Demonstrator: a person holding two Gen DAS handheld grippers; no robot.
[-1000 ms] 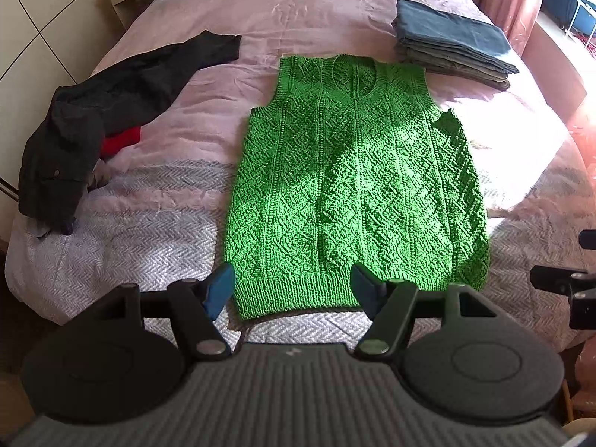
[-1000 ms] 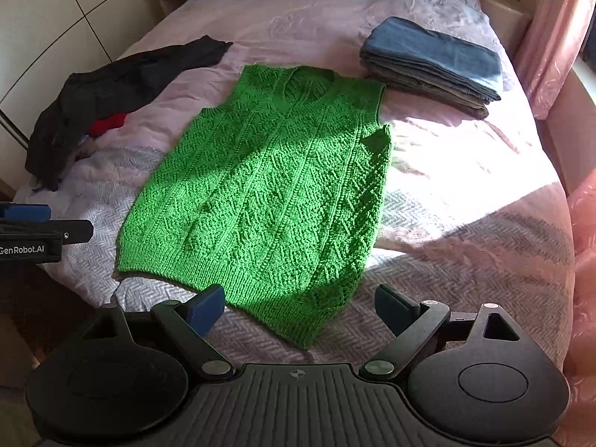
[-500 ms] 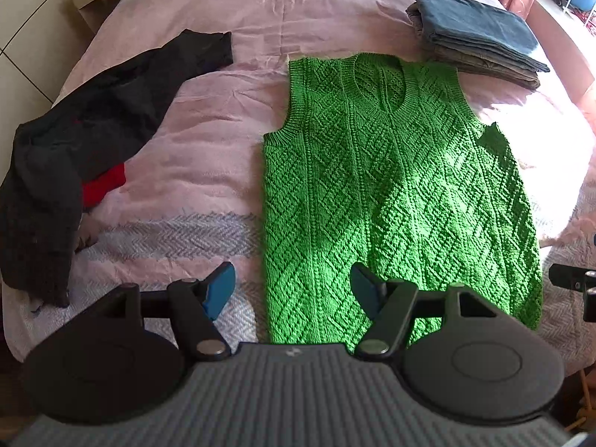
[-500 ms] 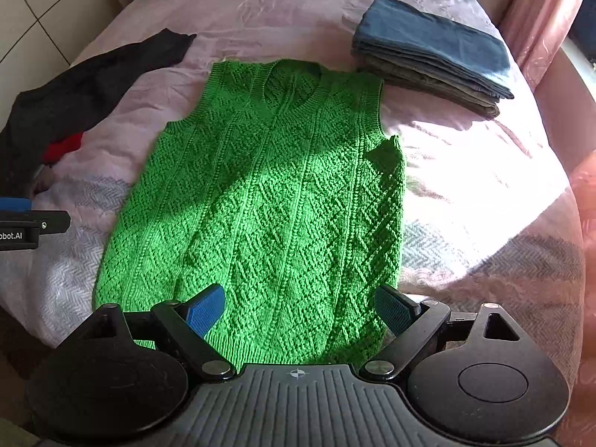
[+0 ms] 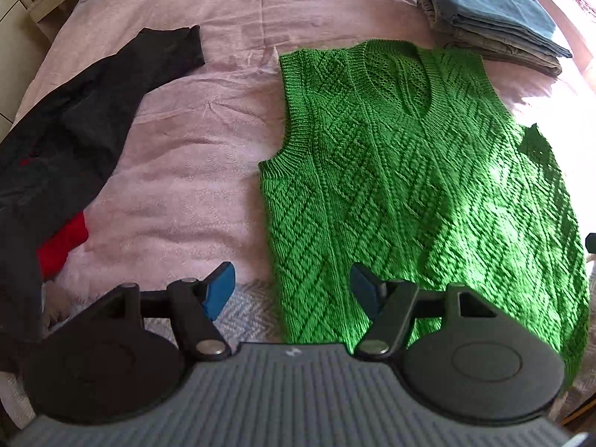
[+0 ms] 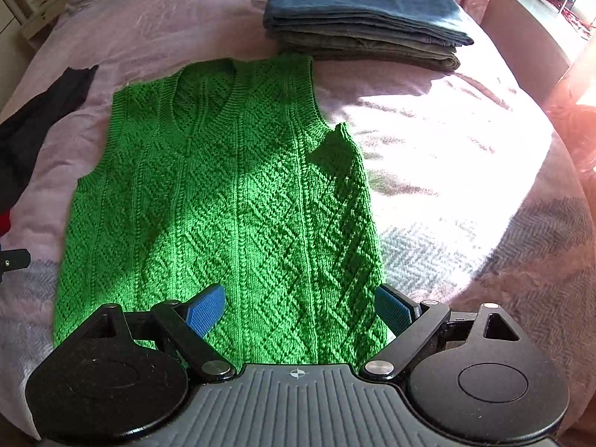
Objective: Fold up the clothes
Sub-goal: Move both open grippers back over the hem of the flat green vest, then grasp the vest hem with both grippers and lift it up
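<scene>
A green knitted sleeveless vest [image 5: 409, 186] lies flat on the pink bed, neck away from me; it also shows in the right wrist view [image 6: 223, 201]. My left gripper [image 5: 292, 292] is open and empty, above the vest's left side edge near the lower part. My right gripper [image 6: 300, 307] is open and empty, above the vest's lower right part, its right finger beside the right side edge. The vest's hem is hidden behind both gripper bodies.
A stack of folded blue and grey clothes [image 6: 365, 26] lies at the far right of the bed [image 5: 193, 171], just beyond the vest's shoulder. A dark garment [image 5: 85, 126] with a red piece [image 5: 61, 246] lies at the left. A pink curtain [image 6: 573, 111] hangs at right.
Both grippers have moved forward over the bed and closer to the vest, which now fills more of each view. Both stay open. The vest has not moved.
</scene>
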